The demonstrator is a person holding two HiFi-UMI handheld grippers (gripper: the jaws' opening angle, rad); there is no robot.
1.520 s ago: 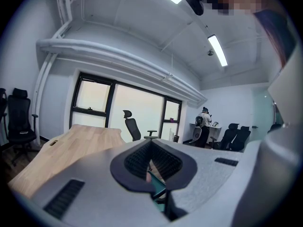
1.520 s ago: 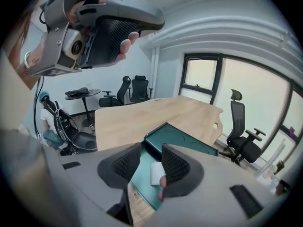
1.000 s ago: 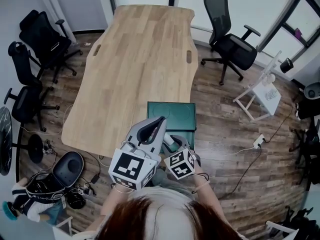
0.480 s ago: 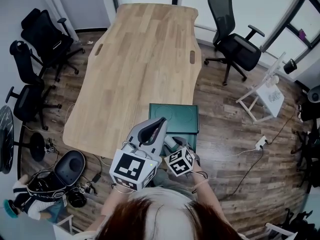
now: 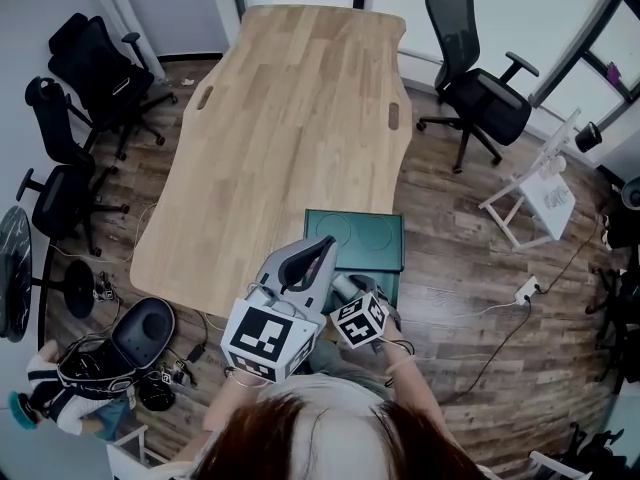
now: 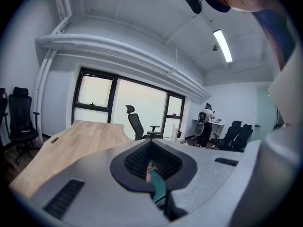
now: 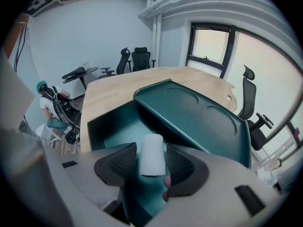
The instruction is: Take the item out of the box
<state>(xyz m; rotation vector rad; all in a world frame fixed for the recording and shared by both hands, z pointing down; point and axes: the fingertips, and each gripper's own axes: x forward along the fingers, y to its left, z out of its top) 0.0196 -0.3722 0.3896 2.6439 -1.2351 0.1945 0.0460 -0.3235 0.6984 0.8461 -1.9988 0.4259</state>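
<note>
The white cylinder [image 7: 152,156] in the green box [image 7: 102,126] is straddled, untouched, by the right tool [image 7: 151,150], whose jaws have just been opened wide. The way is bordered by the raised lid [image 7: 203,115]. The left tool [image 5: 322,241] is kept closed and empty.

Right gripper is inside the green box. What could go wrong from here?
1. The fingers of the right gripper have just been opening and straddle the white cylinder without touching it; closing off-centre could nudge or roll it instead of clamping.
2. The open lid leans close behind it, so a lift might clip it.
3. The left gripper is shut on nothing, so the green box is unbraced and could shift.
</note>
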